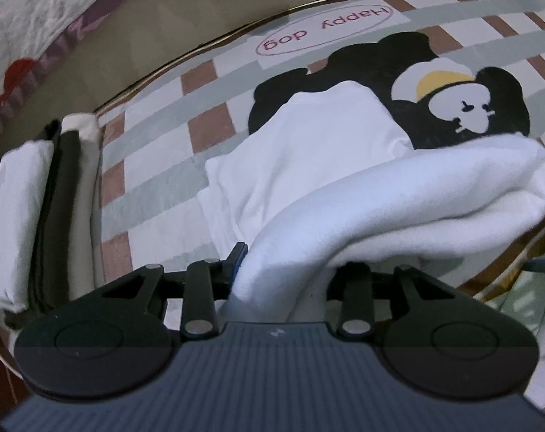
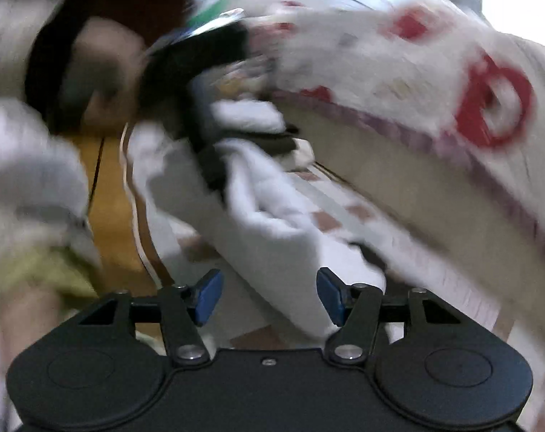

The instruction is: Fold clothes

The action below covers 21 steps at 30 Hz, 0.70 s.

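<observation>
Mid-fold: my left gripper (image 1: 283,270) is clamped on the white garment's (image 1: 308,151) bunched edge, lifted over the checked mat (image 1: 157,151). Right gripper (image 2: 270,295) stands apart, empty. Next, I judge: lay the edge across, flatten.

The left gripper (image 1: 272,270) has a ribbed grey-blue body with a small lightning mark, black round-ended side plates, black link arms on silver rivets, and one blue pad showing. The right gripper (image 2: 269,295) is all black, with a small screw at its middle, silver rivets, and two blue pads (image 2: 209,297).
</observation>
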### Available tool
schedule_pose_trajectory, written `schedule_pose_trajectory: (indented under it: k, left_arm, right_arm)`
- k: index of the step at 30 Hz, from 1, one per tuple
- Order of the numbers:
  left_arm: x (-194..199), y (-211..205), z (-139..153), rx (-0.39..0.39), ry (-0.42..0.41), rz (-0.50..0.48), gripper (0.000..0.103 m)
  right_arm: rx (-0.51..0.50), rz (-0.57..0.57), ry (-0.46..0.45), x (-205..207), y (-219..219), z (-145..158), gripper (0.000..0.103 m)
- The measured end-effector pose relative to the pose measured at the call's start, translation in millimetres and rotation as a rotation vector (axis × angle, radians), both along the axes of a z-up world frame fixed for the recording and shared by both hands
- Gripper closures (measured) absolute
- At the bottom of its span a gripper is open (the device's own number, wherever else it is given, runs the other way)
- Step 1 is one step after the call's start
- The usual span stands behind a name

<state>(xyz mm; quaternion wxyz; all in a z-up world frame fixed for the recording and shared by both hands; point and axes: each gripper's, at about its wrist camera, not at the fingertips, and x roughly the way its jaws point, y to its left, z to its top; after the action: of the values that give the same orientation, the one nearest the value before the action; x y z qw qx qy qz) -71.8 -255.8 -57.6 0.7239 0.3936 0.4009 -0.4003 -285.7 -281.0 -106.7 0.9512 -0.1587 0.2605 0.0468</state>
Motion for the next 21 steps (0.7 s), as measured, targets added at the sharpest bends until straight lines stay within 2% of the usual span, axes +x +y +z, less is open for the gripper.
schedule_pose_trajectory:
  k: [3, 5, 9, 11, 12, 14, 15, 17, 21]
  left_arm:
    - [-2.6, 0.8, 0.3, 0.001, -0.011, -0.051, 0.066]
    - [-5.0, 2.4, 0.0, -0.004, -0.017, -0.086, 0.066]
    - [-5.4, 9.2, -2.0, -0.037, -0.033, -0.121, 0.066]
    - [-1.9, 15.2, -3.2, -0.066, -0.016, -0.129, 0.066]
    - [-1.8, 19.5, -4.6, -0.074, -0.023, -0.143, 0.064]
    - [-5.6, 31.7, -5.8, -0.114, -0.033, -0.208, 0.062]
    - [-8.3, 39.3, -4.6, -0.159, -0.03, -0.241, 0.06]
    - [-12.9, 51.2, -3.1, -0.246, -0.03, -0.281, 0.056]
    - [-10.3, 53.4, -11.1, -0.304, -0.087, -0.231, 0.051]
  right_arm:
    - [-0.077, -0.043, 0.013, 24.0, -5.9, -13.6, 0.037]
    - [-0.081, -0.075, 0.007, 37.5, -16.9, -17.6, 0.037]
    - [0.049, -0.025, 0.002, 58.6, -32.6, -18.7, 0.034]
    - [0.174, 0.014, 0.013, 67.3, -39.9, -18.5, 0.039]
    - [0.267, 0.026, 0.027, 69.9, -46.2, -17.5, 0.052]
    - [0.485, 0.025, 0.055, 74.1, -64.9, -16.9, 0.058]
    - [0.581, -0.009, 0.059, 75.7, -78.8, -18.8, 0.062]
    - [0.734, -0.088, 0.056, 78.9, -105.3, -23.7, 0.063]
    - [0.922, -0.203, 0.052, 89.5, -131.6, -36.1, 0.064]
